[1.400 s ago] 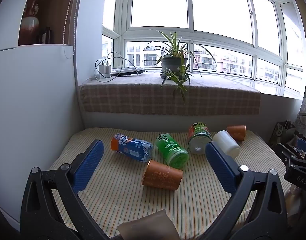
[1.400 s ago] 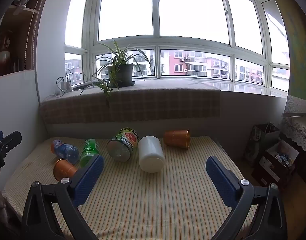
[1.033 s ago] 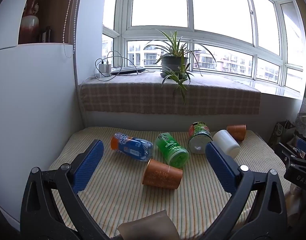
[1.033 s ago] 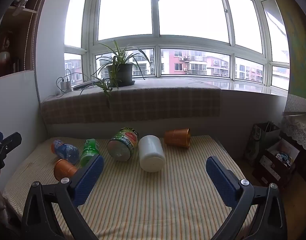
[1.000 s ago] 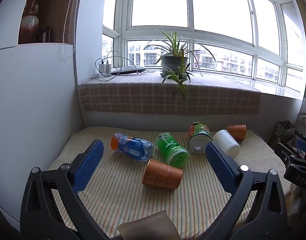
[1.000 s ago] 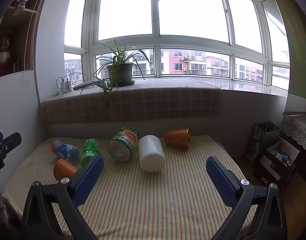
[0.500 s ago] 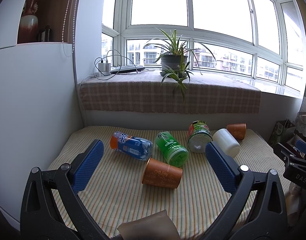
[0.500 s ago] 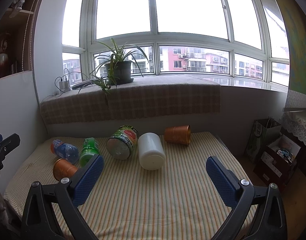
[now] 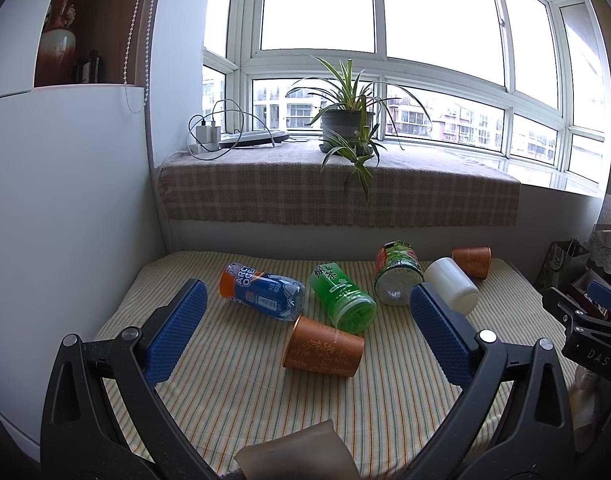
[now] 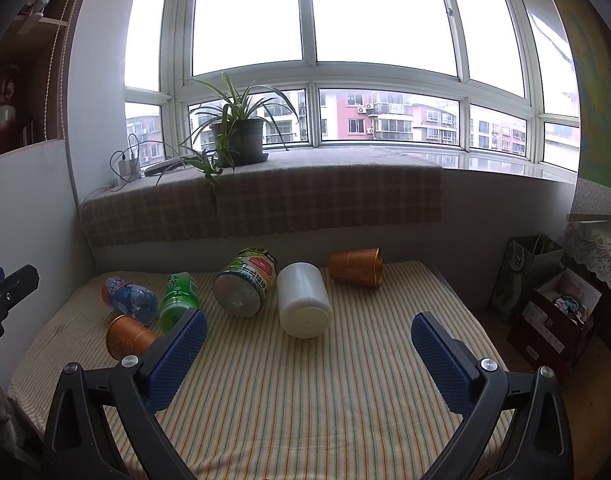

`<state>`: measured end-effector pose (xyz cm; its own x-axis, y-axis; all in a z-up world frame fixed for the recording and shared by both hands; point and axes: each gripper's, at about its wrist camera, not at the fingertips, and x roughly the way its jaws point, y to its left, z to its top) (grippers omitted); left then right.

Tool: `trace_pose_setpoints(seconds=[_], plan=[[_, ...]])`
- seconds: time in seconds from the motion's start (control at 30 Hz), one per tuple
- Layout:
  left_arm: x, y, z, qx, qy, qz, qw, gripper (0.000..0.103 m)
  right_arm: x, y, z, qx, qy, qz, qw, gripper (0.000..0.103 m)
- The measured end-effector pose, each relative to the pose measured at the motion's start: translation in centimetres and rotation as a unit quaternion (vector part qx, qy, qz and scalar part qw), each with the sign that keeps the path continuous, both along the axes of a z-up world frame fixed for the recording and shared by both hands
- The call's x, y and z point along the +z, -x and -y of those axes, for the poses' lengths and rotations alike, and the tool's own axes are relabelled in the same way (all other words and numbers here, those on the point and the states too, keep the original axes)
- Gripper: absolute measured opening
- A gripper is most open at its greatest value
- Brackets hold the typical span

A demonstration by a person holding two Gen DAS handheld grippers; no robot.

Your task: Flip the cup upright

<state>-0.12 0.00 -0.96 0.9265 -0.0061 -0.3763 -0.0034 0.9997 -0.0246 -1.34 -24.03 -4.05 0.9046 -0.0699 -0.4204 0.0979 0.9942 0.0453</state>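
**Two copper cups on their sides, both grippers empty**

Left wrist view: our left gripper [image 9: 303, 334] hovers with its jaws spread wide and nothing between them. The near copper cup [image 9: 323, 347] lies on its side towards the middle of the striped table [image 9: 241, 396], nearer the front edge than the other containers, its narrow base pointing left and its wide mouth right. It sits ahead of the gripper, roughly centred between the blue pads and apart from them. Just behind it lie the green bottle [image 9: 342, 298] — close enough that we cannot tell whether they touch — and the blue bottle [image 9: 262, 295]. A second copper cup [image 9: 471, 261] lies near the back right corner, beside the white jar [image 9: 451, 285].

We judge the cup light, thin-walled and smooth, so it may roll or dent under a hard squeeze. Taking it across the body near the middle seems safest, with the pads kept off the green bottle.

Right wrist view: our right gripper [image 10: 308, 344] is likewise spread open and empty. The far copper cup [image 10: 356, 266] lies near the table's back edge, well ahead of the pads and slightly right of centre, mouth to the right, just beside the white jar — the green can [image 10: 246, 286] lies further left. The near cup shows by the left pad, partly hidden.
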Motion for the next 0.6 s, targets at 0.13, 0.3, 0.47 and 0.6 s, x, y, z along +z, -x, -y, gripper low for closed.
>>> trace_pose_setpoints(seconds=[0.13,0.3,0.47,0.6], plan=[[0.12,-0.01,-0.03,0.0,0.0,0.0,1.0,0.103,0.01,0.0,0.03,0.0,0.0,0.001,1.0,0.103],[0.07,-0.03,-0.04,0.001,0.0,0.0,1.0,0.103,0.04,-0.15,-0.17,0.003,0.001,0.0,1.0,0.103],[0.0,-0.05,-0.05,0.0,0.0,0.0,1.0,0.103,0.03,-0.25,-0.14,0.004,-0.001,-0.002,1.0,0.103],[0.06,-0.05,-0.04,0.001,0.001,0.0,1.0,0.103,-0.05,-0.33,-0.07,0.004,-0.002,-0.004,1.0,0.103]])
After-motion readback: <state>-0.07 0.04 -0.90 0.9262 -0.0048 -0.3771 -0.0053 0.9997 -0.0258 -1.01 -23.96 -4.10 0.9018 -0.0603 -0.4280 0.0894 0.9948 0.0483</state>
